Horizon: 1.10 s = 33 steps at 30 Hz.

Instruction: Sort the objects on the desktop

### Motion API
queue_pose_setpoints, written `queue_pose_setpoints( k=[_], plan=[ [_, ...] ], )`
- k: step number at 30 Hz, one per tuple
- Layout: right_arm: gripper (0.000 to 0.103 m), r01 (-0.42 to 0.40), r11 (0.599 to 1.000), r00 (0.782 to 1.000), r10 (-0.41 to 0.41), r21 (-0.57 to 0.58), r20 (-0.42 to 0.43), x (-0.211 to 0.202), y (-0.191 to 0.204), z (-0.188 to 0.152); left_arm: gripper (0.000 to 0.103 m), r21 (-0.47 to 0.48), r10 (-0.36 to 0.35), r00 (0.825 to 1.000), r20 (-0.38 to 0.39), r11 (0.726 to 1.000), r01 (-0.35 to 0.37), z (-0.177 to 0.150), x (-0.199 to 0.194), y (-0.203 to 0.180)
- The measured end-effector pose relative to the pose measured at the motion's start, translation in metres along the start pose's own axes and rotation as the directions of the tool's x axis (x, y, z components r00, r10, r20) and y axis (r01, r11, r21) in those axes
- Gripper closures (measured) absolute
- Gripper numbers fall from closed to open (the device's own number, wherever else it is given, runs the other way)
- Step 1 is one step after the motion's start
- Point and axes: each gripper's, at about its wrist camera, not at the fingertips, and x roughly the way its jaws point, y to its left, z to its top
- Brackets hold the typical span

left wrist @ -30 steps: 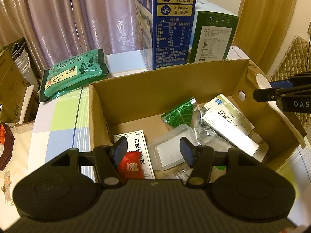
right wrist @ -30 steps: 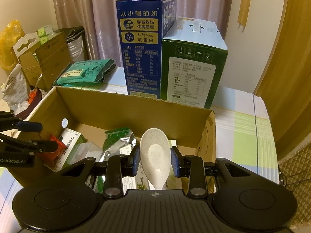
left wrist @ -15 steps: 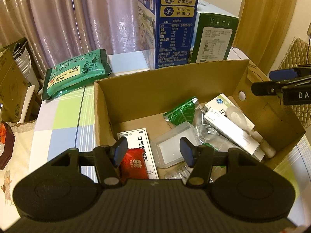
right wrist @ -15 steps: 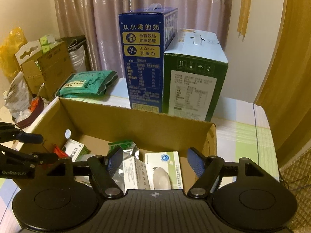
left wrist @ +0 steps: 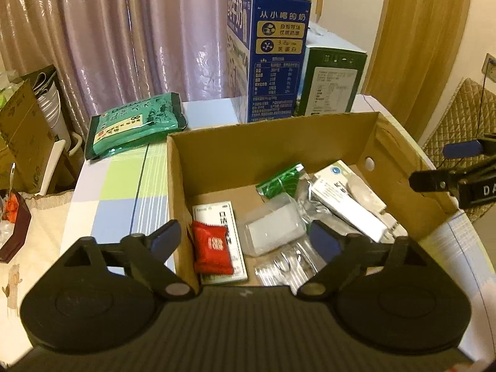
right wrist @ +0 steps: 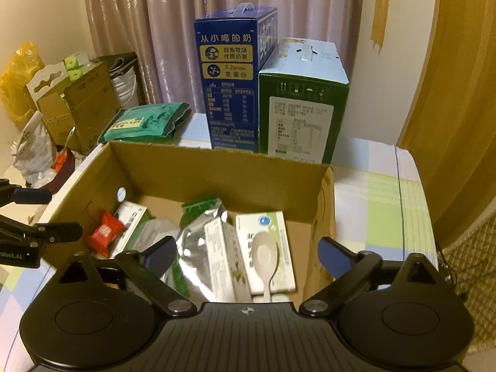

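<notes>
Both grippers are hanging over the cardboard box (right wrist: 217,167), which I'll use as the anchor for everything. The left gripper (left wrist: 245,238) has just been opening its jaws and they're spread wide now with nothing pinched; the red packet (left wrist: 212,251) sits below the gap, flat on a white leaflet-style box (left wrist: 223,217) at the box's near-left corner, not touched by either pad. The right gripper (right wrist: 245,254) has also just been opening, jaws about as wide as they go, nothing in them. The spoon (right wrist: 265,257) lies inside the box at its right end, bowl up, resting on a white medicine carton (right wrist: 279,226), clear of the fingers. Rest of the box's inside: a silver foil pouch (right wrist: 192,248) and a green sachet (left wrist: 279,179) around the middle, a clear plastic tub (left wrist: 272,229) next to the leaflet box, and some clear blister strips (left wrist: 285,266) along the near wall. Behind the box's far wall stand a tall blue milk carton (right wrist: 231,77) and a green carton (right wrist: 300,114) side by side. A green bag (left wrist: 136,124) lies flat off the box's far-left corner on the checked cloth (left wrist: 124,192). From the left view the right gripper pokes in over the box's right wall.
</notes>
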Motion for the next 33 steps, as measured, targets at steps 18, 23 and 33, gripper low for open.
queue_pose_setpoints(
  k=[18,23,33],
  plan=[
    [0.002,0.019,0.999,1.000,-0.018,0.049,-0.022,-0.099,0.039,-0.060,0.001,-0.134,0.024,0.997,0.072,0.991,-0.014,-0.065,-0.109,-0.008],
    [0.002,0.014,0.997,1.000,-0.015,0.082,0.014,-0.132,0.046,-0.080,0.001,-0.179,0.038,0.998,0.053,0.983,-0.028,-0.088,-0.136,-0.011],
    [0.002,0.001,0.987,1.000,-0.005,0.162,0.024,-0.184,0.058,-0.122,0.001,-0.190,0.118,0.988,0.096,0.977,-0.098,-0.130,-0.197,-0.034]
  ],
)
